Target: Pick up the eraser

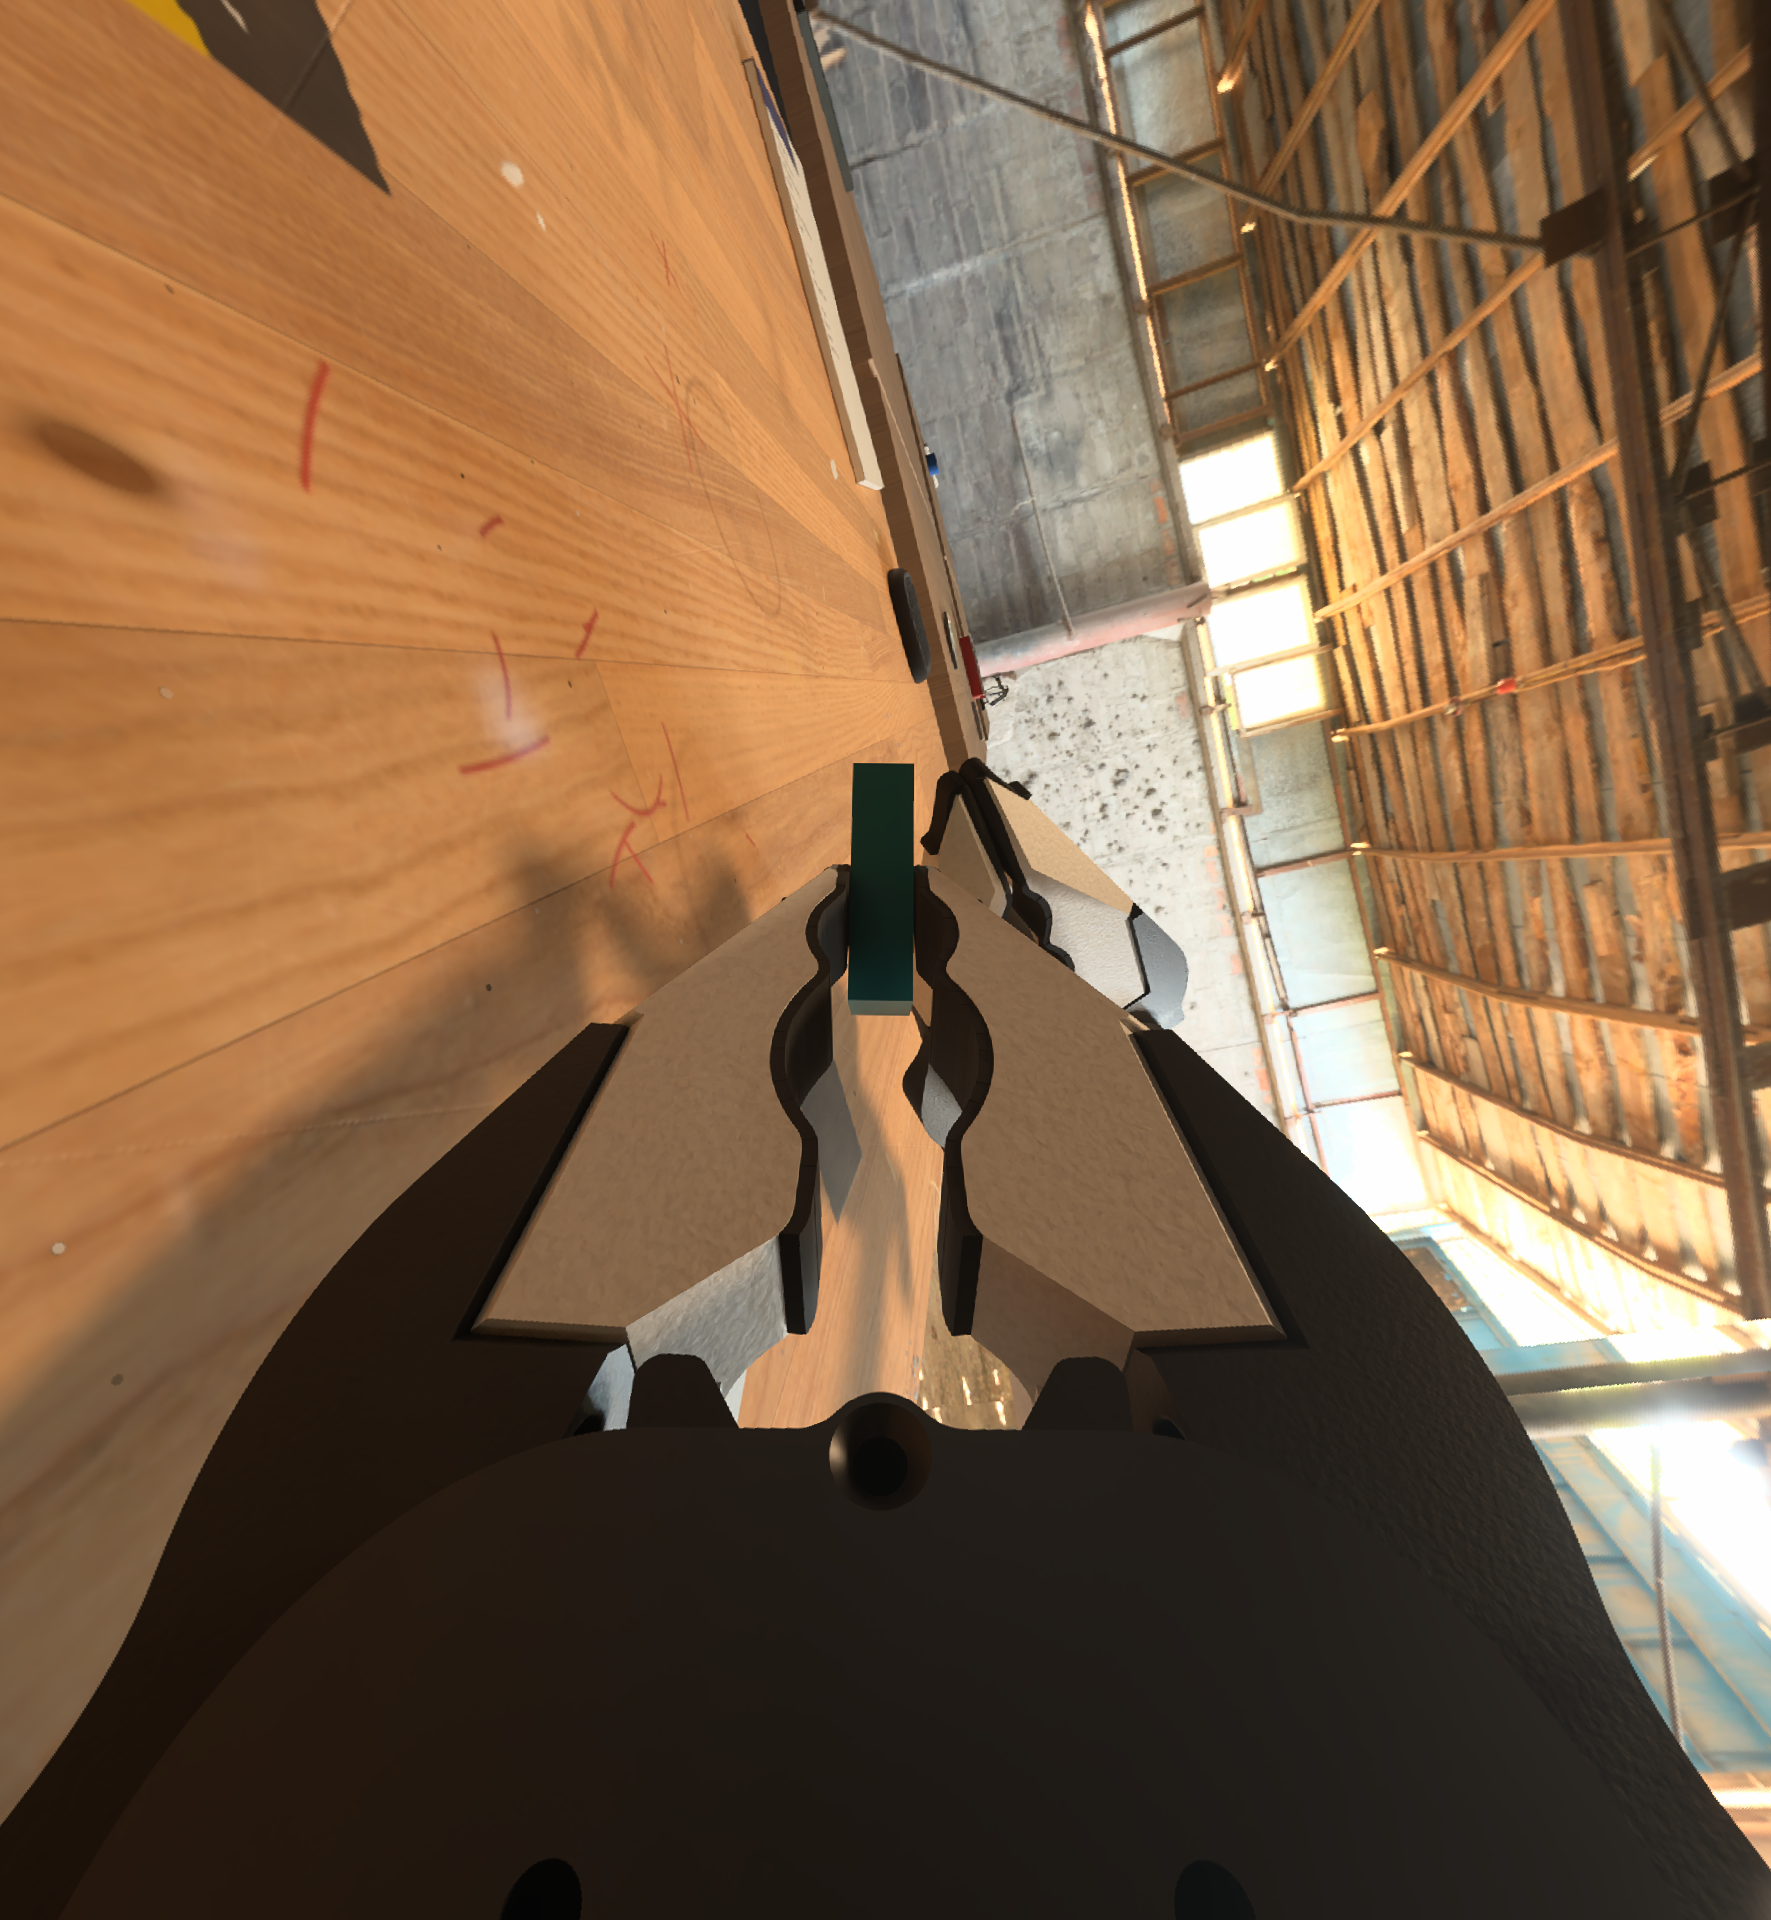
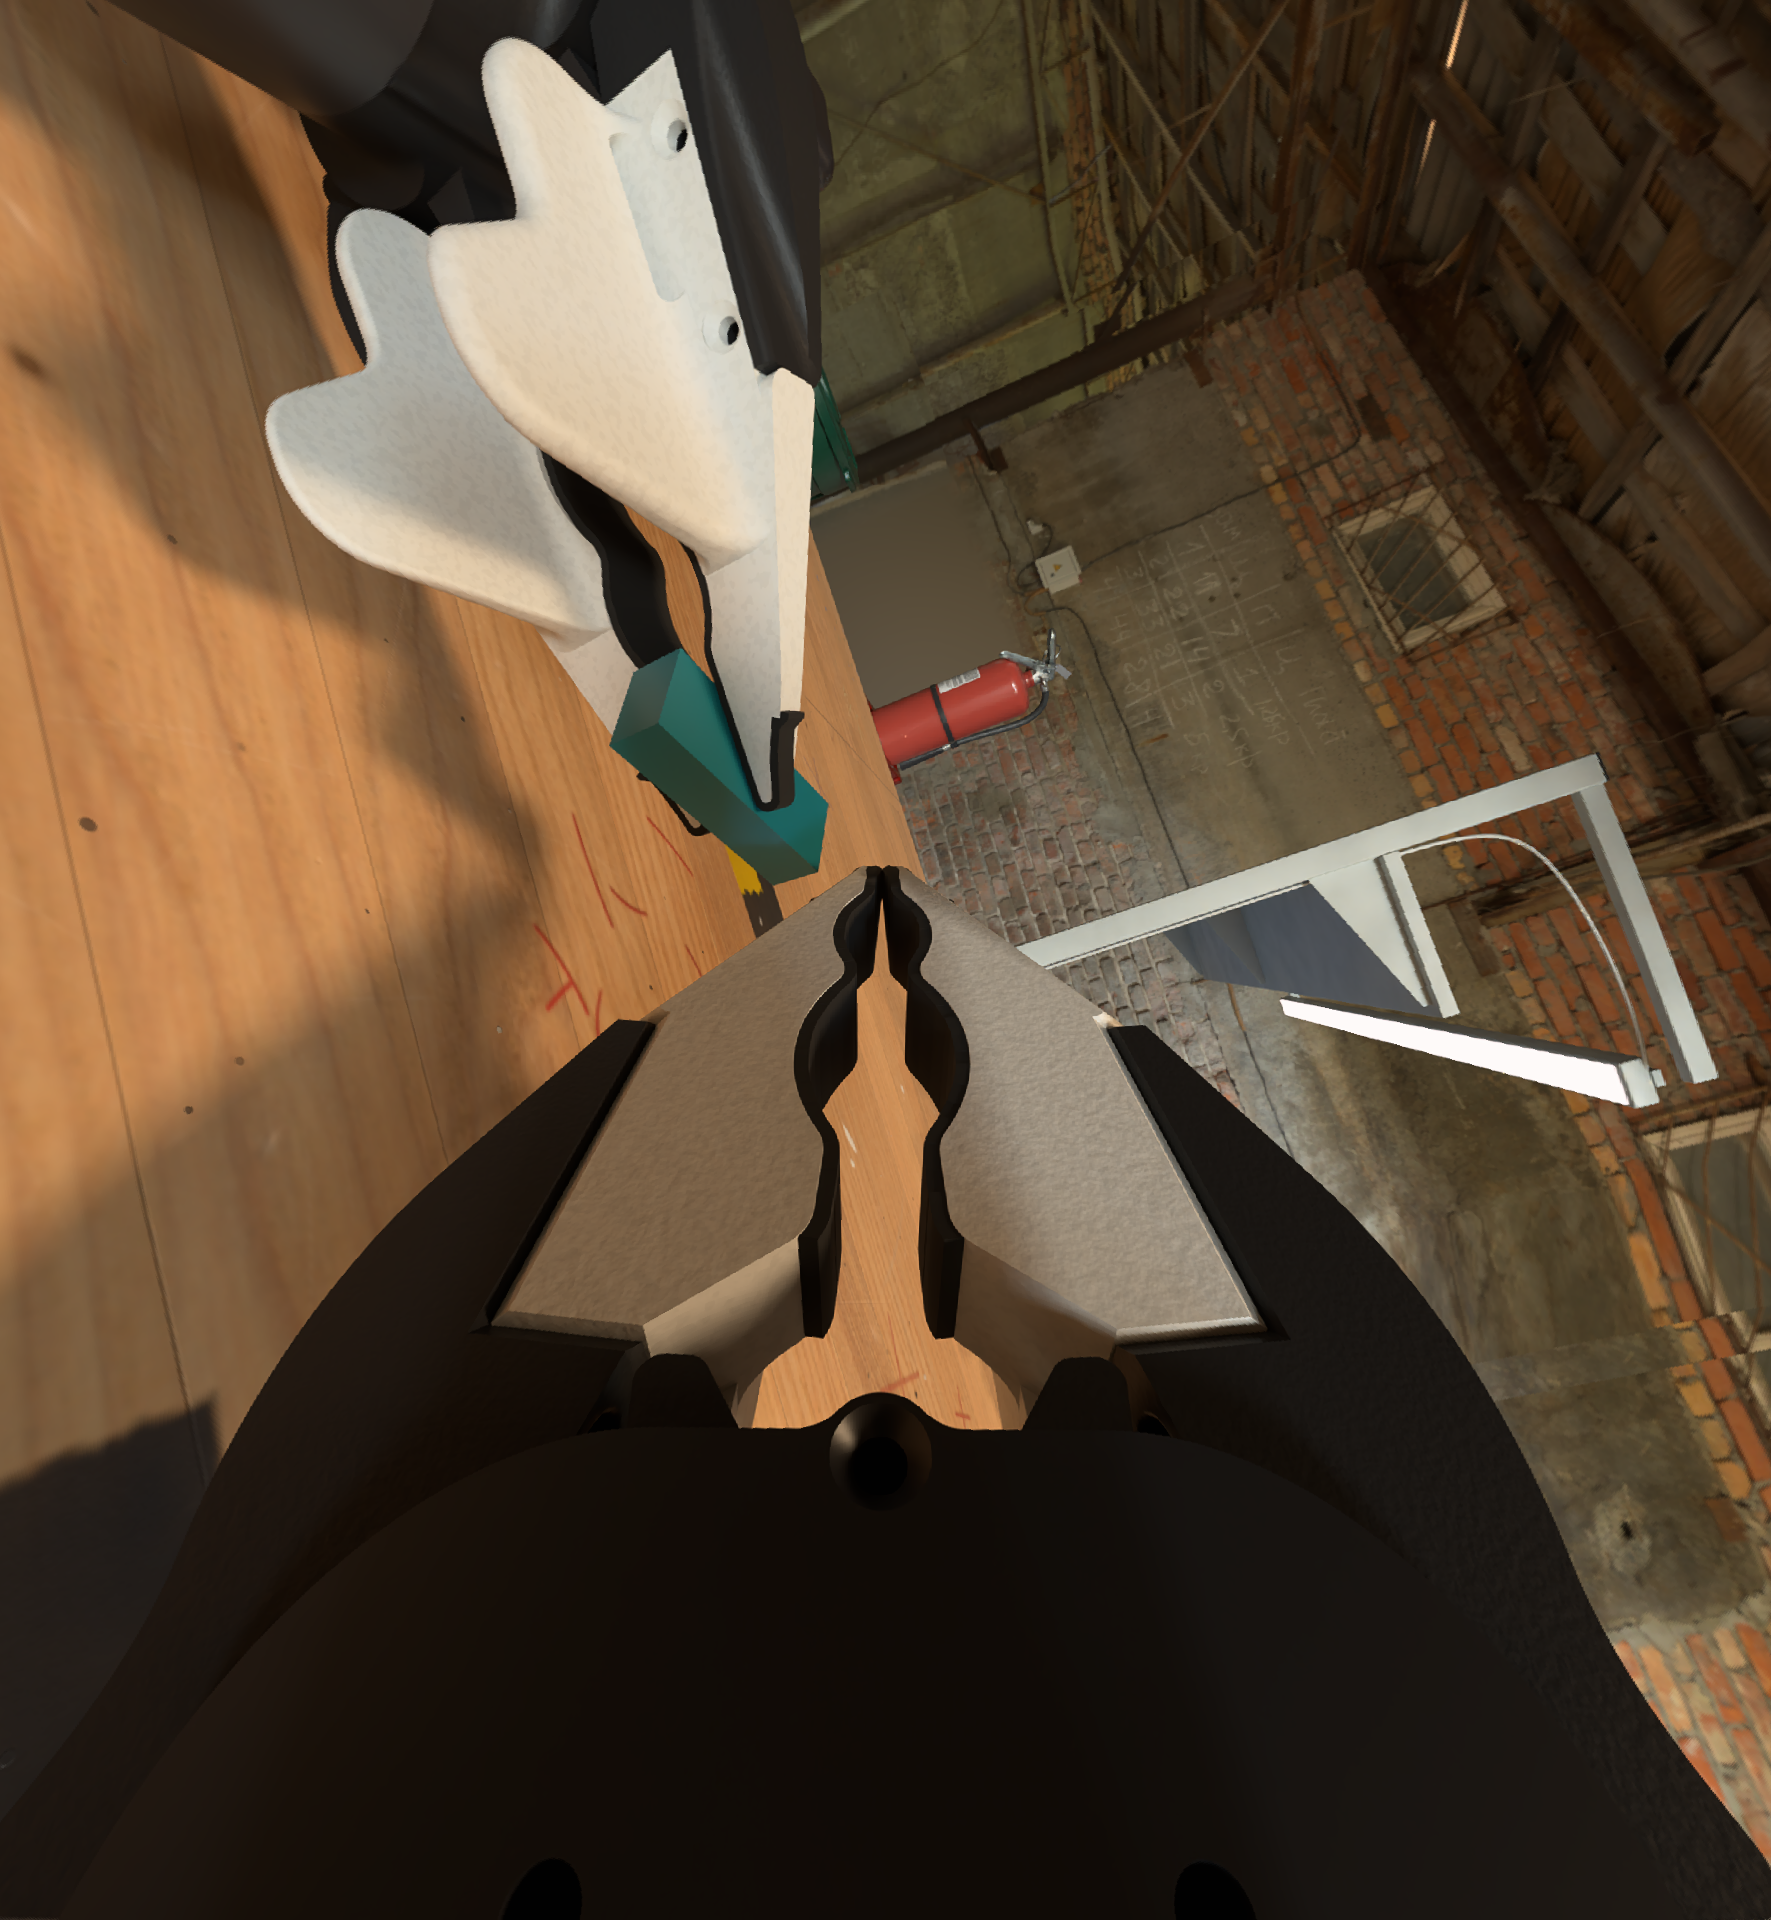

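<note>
My left fingers (image 1: 879, 899): clamped on the eraser, one black pad on each flat side, near the tips.
Eraser (image 1: 881, 883): a teal rectangular block with sharp edges and plain faces; it stands up between my left fingers, one end poking past the tips, lifted clear of the bench. In the right wrist view it (image 2: 720, 764) sits slantwise in that same grip, just beyond my right fingertips.
My right fingers (image 2: 881, 881): pressed together at the tips, with nothing between them.
Bench (image 1: 237, 623): pale wood planks with visible grain, a dark knot, red pen scribbles (image 1: 507, 717) and a few small specks; soft shadows fall across it.
Far edge of bench: a flat black oval thing (image 1: 908, 623) and a small red item (image 1: 968, 665), too small to tell.
Room: brick and concrete walls, timber roof beams, bright windows (image 1: 1245, 582), a red fire extinguisher (image 2: 954, 712) on the wall, and a white frame with a strip lamp (image 2: 1463, 1049).
</note>
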Tool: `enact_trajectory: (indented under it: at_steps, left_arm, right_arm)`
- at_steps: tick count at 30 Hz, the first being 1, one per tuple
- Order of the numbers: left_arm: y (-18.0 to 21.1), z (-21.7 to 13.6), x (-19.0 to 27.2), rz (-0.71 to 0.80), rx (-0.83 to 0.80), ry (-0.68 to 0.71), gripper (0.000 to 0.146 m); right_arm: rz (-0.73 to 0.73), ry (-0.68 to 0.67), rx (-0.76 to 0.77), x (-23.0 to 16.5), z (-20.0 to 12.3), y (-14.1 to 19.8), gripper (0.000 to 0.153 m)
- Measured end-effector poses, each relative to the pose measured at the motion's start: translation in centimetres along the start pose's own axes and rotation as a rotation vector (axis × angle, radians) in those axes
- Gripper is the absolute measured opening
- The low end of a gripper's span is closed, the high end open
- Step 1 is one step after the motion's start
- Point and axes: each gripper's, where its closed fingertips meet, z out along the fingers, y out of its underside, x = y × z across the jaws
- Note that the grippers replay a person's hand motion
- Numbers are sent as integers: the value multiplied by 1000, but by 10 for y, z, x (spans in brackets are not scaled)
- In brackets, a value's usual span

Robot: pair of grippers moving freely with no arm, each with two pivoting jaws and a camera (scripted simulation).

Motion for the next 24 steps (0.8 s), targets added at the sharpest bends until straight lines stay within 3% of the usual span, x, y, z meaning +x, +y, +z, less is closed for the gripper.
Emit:
enact_trajectory:
  at_steps: [24]
  left_arm:
    - [2,2,-10,2,2,-49,11]
  right_arm:
    - [22,-49,-24,-6,1,4,0]
